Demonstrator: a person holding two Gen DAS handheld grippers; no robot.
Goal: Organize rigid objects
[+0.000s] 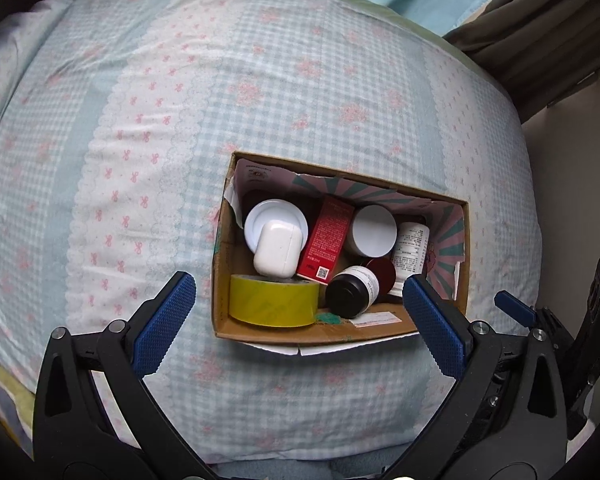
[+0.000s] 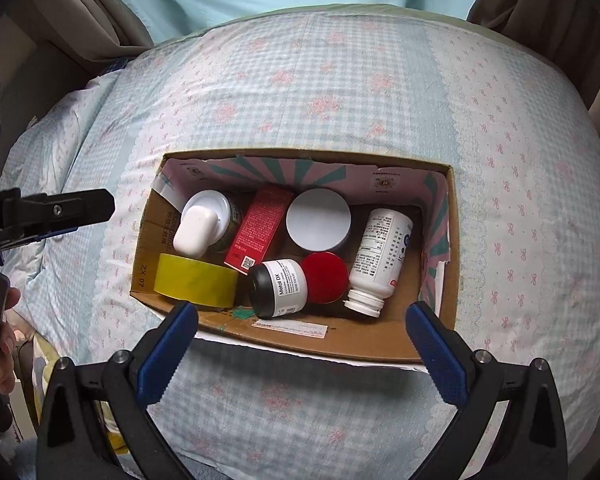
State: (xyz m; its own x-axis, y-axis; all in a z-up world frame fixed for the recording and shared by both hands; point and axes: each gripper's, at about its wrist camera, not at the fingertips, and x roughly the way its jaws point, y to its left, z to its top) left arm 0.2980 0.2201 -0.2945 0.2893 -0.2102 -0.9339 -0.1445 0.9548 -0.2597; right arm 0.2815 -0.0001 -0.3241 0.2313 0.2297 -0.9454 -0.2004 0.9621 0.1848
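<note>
Two blue-padded grippers, left gripper (image 1: 300,304) and right gripper (image 2: 302,330), hover spread wide and empty above the open brown cardboard box (image 2: 454,248) on the bed, where bottles, jars and yellow tape roll (image 2: 196,282) sit gathered, apparently tidied.

Both wrist views look steeply down, near, sharing the cardboard box (image 1: 220,280) (image 2: 454,240)

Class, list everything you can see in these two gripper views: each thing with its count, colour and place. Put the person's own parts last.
Box: 1, brown cardboard, on the bedspread.
Bedspread: 1, blue-and-pink checked, under the box.
Tape roll: 1, yellow, box's near left corner.
Earbud case: 1, white, leaning on a white-lidded jar.
Carton: 1, red, middle of box.
White-lidded jars: 2, at the back.
Black bottle: 1, lying at the front.
Red lid: 1, beside the black bottle.
White bottle: 1, lying at right.
Left gripper: black and blue, open.
Right gripper: black and blue, open.
</note>
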